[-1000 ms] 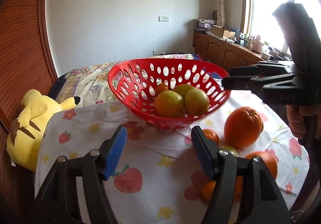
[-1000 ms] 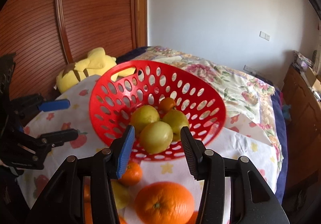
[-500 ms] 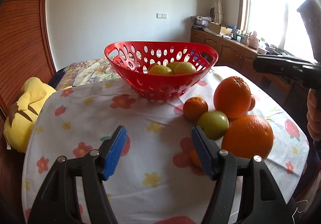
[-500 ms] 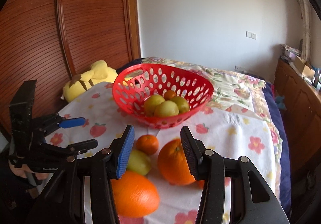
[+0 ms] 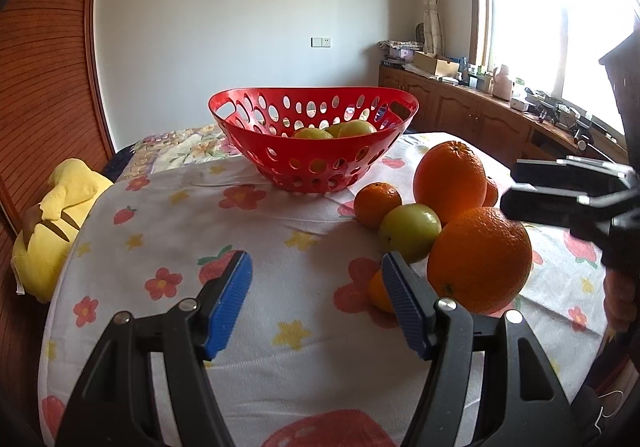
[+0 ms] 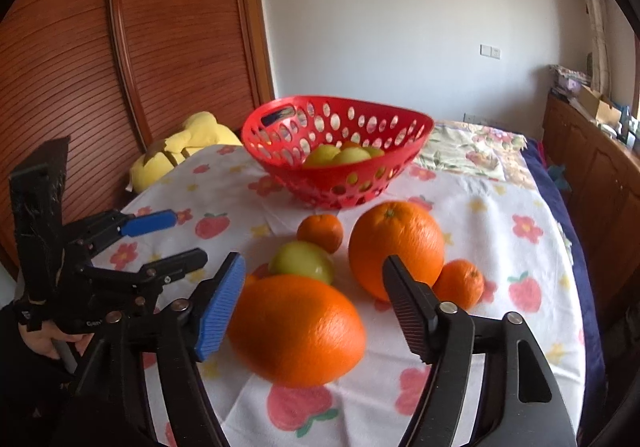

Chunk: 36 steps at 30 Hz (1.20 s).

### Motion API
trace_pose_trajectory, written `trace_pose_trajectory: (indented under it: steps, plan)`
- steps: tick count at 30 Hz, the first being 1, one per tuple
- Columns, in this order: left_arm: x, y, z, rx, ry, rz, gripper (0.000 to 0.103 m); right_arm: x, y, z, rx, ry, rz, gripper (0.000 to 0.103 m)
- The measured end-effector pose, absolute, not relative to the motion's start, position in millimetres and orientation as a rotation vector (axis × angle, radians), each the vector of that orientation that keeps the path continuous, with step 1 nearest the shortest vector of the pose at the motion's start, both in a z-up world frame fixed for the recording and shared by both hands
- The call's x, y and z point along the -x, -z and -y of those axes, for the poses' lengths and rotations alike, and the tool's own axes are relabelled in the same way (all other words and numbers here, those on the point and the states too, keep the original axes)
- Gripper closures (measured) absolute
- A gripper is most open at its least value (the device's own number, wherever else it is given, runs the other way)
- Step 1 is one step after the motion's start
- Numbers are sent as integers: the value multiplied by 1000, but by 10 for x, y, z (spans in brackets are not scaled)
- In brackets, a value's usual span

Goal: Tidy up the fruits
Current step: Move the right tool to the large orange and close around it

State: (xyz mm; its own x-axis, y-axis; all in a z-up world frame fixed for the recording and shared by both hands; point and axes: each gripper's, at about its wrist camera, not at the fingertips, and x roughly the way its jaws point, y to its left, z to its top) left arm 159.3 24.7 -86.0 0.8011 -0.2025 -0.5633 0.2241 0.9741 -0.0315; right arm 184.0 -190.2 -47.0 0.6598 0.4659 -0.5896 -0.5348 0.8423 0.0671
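Observation:
A red perforated basket point(image 5: 256, 107) point(image 6: 420, 127) holding yellow-green fruits point(image 6: 352, 155) stands at the far side of the flowered tablecloth point(image 5: 240, 231). In front of it lie two large oranges point(image 6: 296, 327) point(image 6: 396, 247), a green fruit point(image 6: 302, 261) and mandarins point(image 6: 320, 233) point(image 6: 458, 283). My right gripper point(image 6: 314, 261) is low over the cloth, its jaws opening; the nearest large orange point(image 5: 480, 259) sits between its fingers, and the pads do not press it. My left gripper point(image 5: 315, 263) stands open over bare cloth, left of the fruit pile, with nothing between its fingers.
A yellow plush toy point(image 5: 52, 215) lies off the table's left edge. Behind the table is a bed with a floral quilt point(image 6: 472, 151). Wooden cabinets point(image 5: 460, 115) run under the window on the right, and a slatted wooden door point(image 6: 120, 67) stands on the left.
Both grippers have drawn back from the basket and come lower. The right jaws have widened, and the nearest large orange now lies between them.

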Motion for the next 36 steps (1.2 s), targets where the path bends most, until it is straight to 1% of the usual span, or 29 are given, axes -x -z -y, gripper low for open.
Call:
trace_pose_trajectory:
  steps: [6,17,28,36]
  plan:
    - [-1552,859,-249,-45,212,-583,35,-1768,612,1866,93,-573,-652,17]
    - [-1559,874,-257,-38,195,-586,34,-1785,809,1793,87,-556,-692,13]
    - [-1549,863,-243,-48,191,-585,34,-1847,930,1748,98,-537,-723,4]
    - [-1548,868,-228,-52,189,-589,34,-1855,1015,1671,107,-564,-750,4]
